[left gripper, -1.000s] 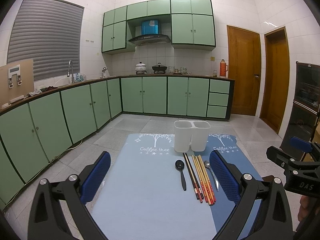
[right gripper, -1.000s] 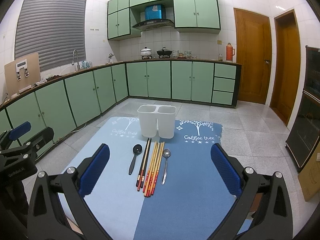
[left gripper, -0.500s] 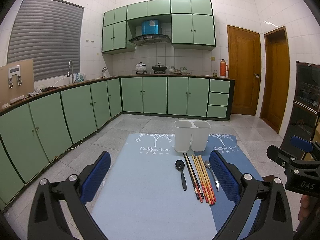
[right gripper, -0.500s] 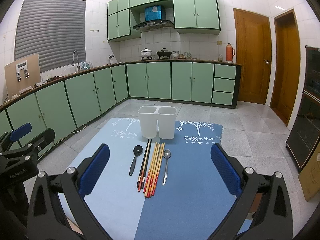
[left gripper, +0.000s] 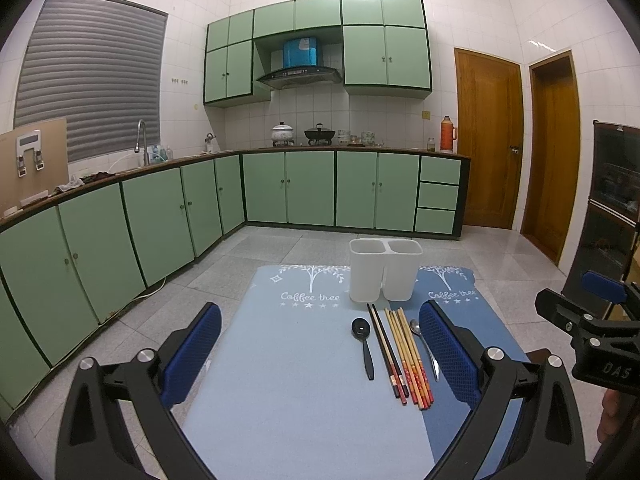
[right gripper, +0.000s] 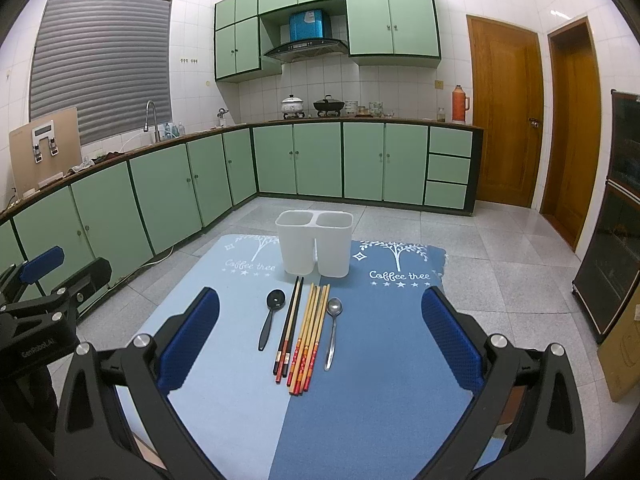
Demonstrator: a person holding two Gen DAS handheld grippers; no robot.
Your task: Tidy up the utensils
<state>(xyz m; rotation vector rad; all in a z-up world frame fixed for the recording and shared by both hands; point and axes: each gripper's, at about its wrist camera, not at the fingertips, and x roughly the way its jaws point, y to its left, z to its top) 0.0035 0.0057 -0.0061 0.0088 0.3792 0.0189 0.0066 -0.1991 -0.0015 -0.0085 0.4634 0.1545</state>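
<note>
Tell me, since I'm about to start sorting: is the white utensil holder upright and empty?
Upright, yes: the white utensil holder stands on the mat, openings up. It looks empty; nothing sticks out, but the bottoms are hidden.

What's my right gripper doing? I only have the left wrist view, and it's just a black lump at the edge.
Observer: The right gripper is open wide with nothing between its pads. The chopsticks lie ahead of it on the mat.
Operator: Anything on the floor off the mat's right side?
Observer: A cardboard box stands there, beside the dark cabinet.
</note>
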